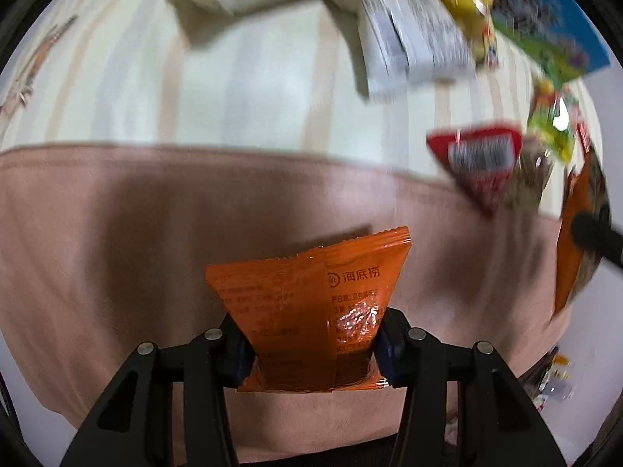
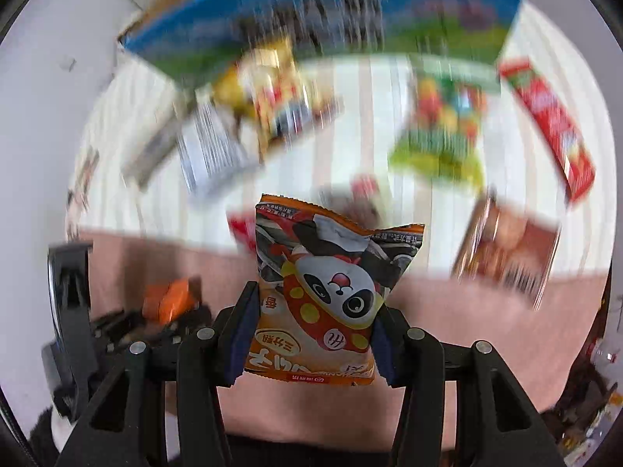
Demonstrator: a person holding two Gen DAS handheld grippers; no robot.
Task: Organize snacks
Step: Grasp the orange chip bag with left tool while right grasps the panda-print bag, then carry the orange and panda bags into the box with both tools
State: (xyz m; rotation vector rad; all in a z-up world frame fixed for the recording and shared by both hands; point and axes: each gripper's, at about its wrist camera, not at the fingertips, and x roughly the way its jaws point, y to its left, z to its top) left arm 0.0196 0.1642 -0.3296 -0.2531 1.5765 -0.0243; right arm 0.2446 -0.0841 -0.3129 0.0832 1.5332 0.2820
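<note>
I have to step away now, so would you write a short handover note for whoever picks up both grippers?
Left gripper: shut on an orange packet, back side facing the camera, held above the pink cloth.
Right gripper: shut on a panda packet, printed front facing the camera.
Remaining snacks lie loose on the striped cloth: red packet, yellow bag, green bag, long red box, by the blue box. The view is blurred.
Done: both packets picked up.
Left: place both, then sort the rest.
</note>
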